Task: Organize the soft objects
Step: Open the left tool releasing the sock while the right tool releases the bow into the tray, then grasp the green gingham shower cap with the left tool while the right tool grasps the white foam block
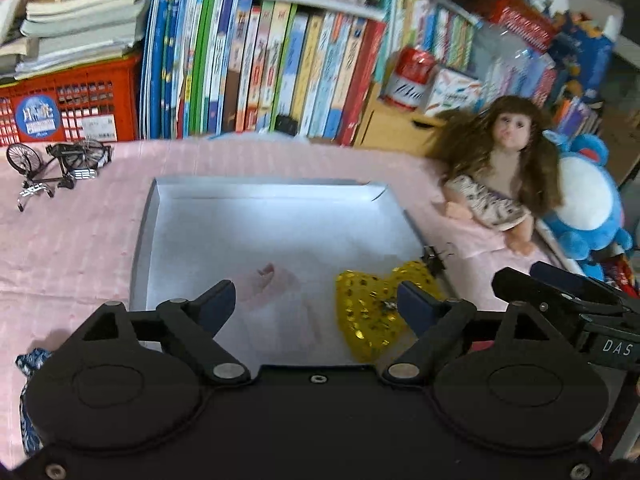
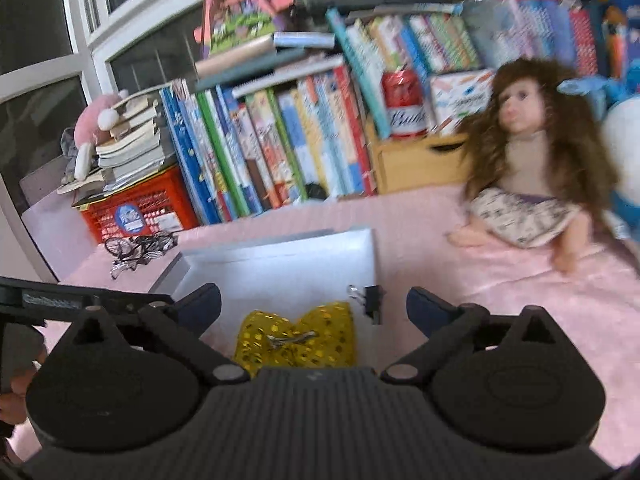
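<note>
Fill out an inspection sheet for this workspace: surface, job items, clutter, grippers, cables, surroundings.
Surface: pink cloth covers it, wrinkled.
Job's things: yellow sequined bow lies in the white box; a pale pink item lies beside it, too blurred to name; doll and blue plush sit outside the box.
Clutter: miniature bicycle; binder clip on the box's edge.
Grippers: left gripper and right gripper both open, holding nothing.
Cables: nothing seen.
Surroundings: books, red crate, can.
</note>
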Motion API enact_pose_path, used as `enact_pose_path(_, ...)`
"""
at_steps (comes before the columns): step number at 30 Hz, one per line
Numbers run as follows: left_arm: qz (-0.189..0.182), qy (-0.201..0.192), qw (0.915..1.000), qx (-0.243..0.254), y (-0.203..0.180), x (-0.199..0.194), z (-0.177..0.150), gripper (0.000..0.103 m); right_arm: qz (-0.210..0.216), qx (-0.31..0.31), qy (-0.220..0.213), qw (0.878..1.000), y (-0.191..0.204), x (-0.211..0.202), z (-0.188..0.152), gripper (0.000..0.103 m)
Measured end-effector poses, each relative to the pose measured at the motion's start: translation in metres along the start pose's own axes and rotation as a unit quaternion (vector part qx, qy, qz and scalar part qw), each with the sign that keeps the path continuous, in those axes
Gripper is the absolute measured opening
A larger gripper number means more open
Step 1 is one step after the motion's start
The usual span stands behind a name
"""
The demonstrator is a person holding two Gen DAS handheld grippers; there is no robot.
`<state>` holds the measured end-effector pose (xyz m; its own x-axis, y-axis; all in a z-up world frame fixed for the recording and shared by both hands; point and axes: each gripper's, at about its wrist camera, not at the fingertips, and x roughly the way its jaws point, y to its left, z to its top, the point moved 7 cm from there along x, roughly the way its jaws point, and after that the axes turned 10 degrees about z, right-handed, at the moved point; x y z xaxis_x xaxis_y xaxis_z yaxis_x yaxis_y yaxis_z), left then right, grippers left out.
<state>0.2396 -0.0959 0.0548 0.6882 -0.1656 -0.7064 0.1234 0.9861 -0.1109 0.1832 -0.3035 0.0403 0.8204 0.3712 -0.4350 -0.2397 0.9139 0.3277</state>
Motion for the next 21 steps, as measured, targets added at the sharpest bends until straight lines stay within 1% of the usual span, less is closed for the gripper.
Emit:
enact_pose_path(3,-0.011,-0.017,0.9998,-0.007,0.001,-0.018,-0.011,0.088,-0.022,-0.018,-0.020,0.999,0.003,-0.023,-0.007,0.103)
enact_pose_path(6,-0.022,-0.031,0.9993,-0.008,0.003,-0.035,-0.024,0.089,-0.045,-0.020,-0.041,0.998,0.006,-0.042,-0.019,0.103)
enact_pose_path(10,-0.022,-0.057,0.9981,-0.007,0.007,-0.058,-0.039,0.090,-0.058,-0.017,-0.061,0.996,0.009,-0.065,-0.040,0.103)
enact_pose_path(12,-0.023,-0.073,0.9971,-0.003,0.007,-0.068,-0.046,0.093,-0.065,-0.017,-0.066,0.996,0.011,-0.073,-0.050,0.103)
enact_pose_path(15,-0.023,-0.091,0.9955,0.008,0.005,-0.082,-0.056,0.094,-0.084,-0.015,-0.075,0.994,0.012,-0.086,-0.063,0.103)
enact_pose_path(17,-0.026,-0.095,0.9950,0.015,0.003,-0.089,-0.064,0.094,-0.096,-0.010,-0.085,0.992,0.013,-0.093,-0.071,0.103)
enact_pose_path(21,-0.038,-0.088,0.9952,0.017,0.001,-0.097,-0.081,0.094,-0.111,-0.001,-0.101,0.989,0.018,-0.105,-0.088,0.103)
